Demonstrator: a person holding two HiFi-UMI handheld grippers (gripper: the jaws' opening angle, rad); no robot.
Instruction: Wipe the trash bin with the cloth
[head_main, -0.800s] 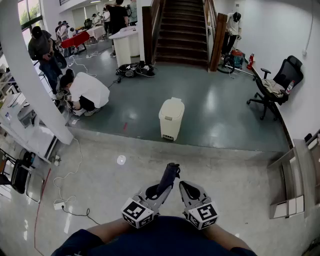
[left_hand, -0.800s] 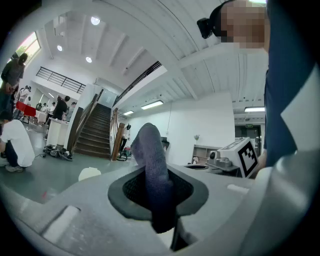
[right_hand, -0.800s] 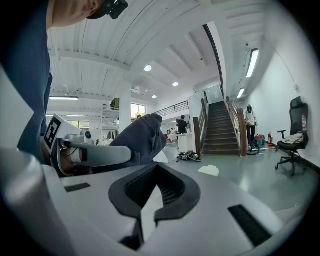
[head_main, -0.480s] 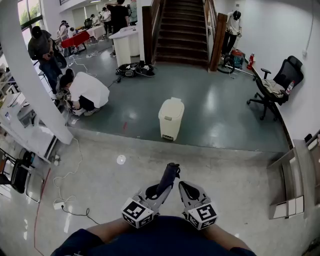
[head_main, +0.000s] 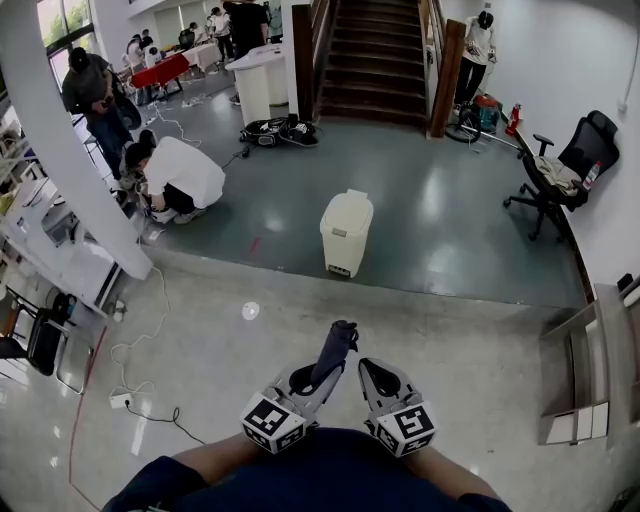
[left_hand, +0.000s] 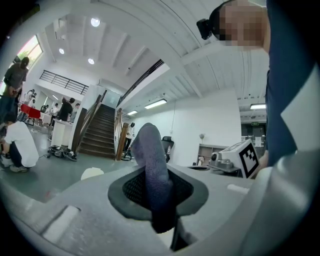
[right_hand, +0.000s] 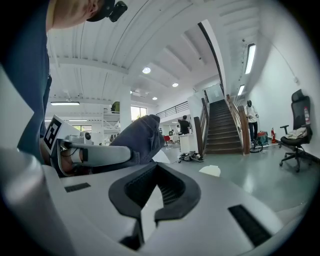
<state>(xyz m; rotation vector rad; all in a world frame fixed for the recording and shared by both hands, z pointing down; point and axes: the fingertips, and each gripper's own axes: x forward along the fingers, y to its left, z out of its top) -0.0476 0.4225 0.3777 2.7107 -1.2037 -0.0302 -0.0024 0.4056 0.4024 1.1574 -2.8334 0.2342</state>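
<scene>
While the trash bin (head_main: 345, 233) stands with its lid closed on the darker floor, well ahead of both tools, the left gripper (head_main: 305, 381) clamps the dark cloth (head_main: 335, 350) upright between its jaws, probably so that its free end is presented for wiping. The right gripper (head_main: 379, 382), just beside it, is closed on nothing. Wiping has not begun.

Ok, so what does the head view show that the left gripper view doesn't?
Only the head view shows the white power strip lying on the floor. Only the left gripper view shows the round ceiling lights overhead. Both show the dark cloth clamped in the left gripper, the cream trash bin standing well ahead, and the staircase behind it.
</scene>
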